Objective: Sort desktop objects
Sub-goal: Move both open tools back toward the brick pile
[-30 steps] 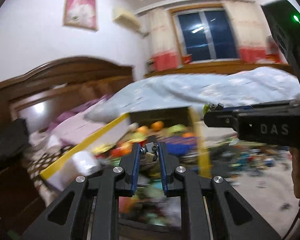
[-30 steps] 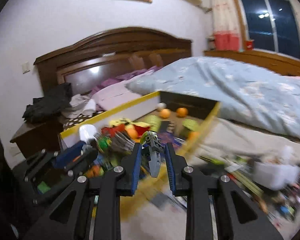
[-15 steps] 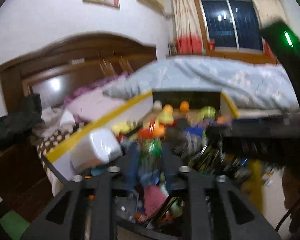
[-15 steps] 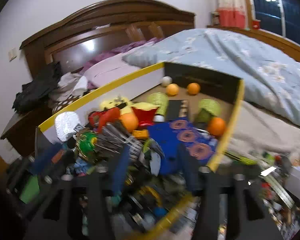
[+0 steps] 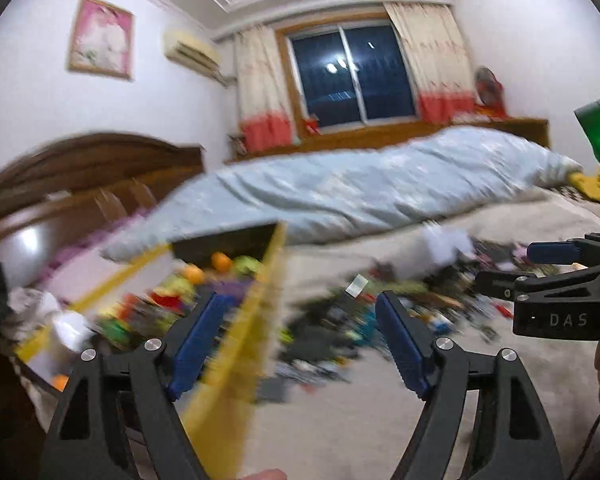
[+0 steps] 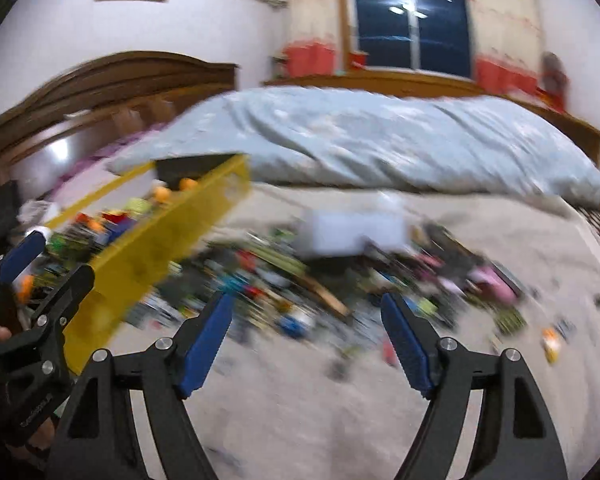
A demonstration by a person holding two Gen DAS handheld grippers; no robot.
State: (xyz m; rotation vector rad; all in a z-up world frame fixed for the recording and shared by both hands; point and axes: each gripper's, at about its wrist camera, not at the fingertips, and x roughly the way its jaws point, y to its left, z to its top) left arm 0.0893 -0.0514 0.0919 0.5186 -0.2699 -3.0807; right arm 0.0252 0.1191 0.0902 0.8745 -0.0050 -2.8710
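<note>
Both fingers (image 6: pixel 204 332) clear of toy pile (image 6: pixel 300 280)

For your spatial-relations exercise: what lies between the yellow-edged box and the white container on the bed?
A blurred heap of small mixed toys covers the stretch between the yellow-edged box and the white container; the right wrist view shows it best.

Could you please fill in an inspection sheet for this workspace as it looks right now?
Surface: beige bedspread, bare in the foreground.
Job's things: yellow-rimmed box holding toys; orange balls at its far end.
Clutter: blurred pile of small toys beside the box.
Grippers: left hand-held gripper and right hand-held gripper opening, nothing between the jaws.
Cables: thin dark one at the left view's right edge.
Surroundings: blue quilt, wooden headboard, window.
</note>
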